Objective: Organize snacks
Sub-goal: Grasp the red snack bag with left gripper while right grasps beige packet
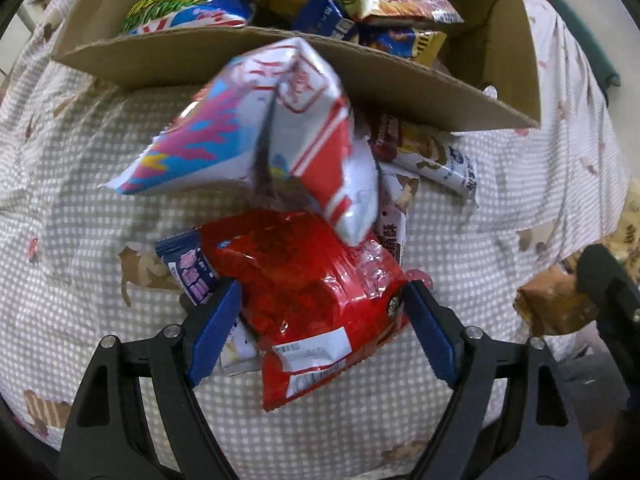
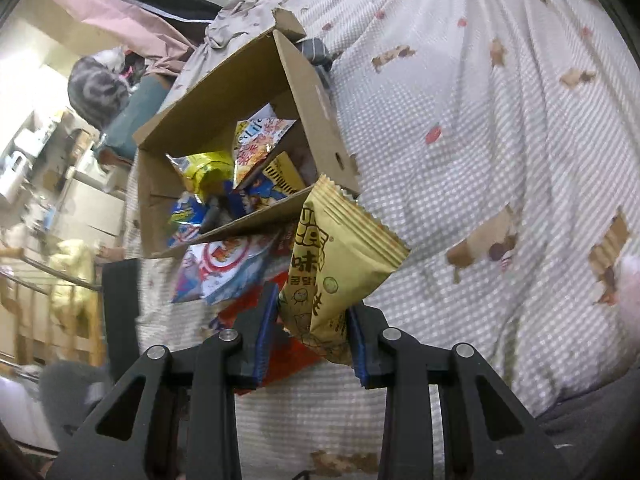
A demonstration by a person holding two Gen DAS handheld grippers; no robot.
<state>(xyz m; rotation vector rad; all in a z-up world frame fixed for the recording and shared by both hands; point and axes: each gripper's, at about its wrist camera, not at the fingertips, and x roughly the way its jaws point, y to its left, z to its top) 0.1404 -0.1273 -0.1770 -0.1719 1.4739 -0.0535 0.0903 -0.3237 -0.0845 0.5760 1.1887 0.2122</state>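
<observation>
My left gripper [image 1: 322, 316] points down at the bed and stands open, with a red snack bag [image 1: 316, 292] lying between its blue pads [image 1: 218, 320]. A blurred white, red and blue bag [image 1: 280, 140] leans at the front wall of an open cardboard box [image 1: 280, 64] that holds several snack bags. My right gripper [image 2: 312, 320] is shut on a tan snack packet [image 2: 340, 264], held above the bed just in front of the box [image 2: 316, 112]. That packet [image 1: 552, 304] also shows at the right edge of the left wrist view.
Loose packets lie on the checked bedsheet [image 1: 80, 200]: a purple-blue one [image 1: 188, 272] beside the red bag and white-brown ones [image 1: 440, 160] under the box's corner. A grey striped furry shape [image 2: 100, 88] sits beyond the box. Shelves and clutter stand at the left [image 2: 40, 184].
</observation>
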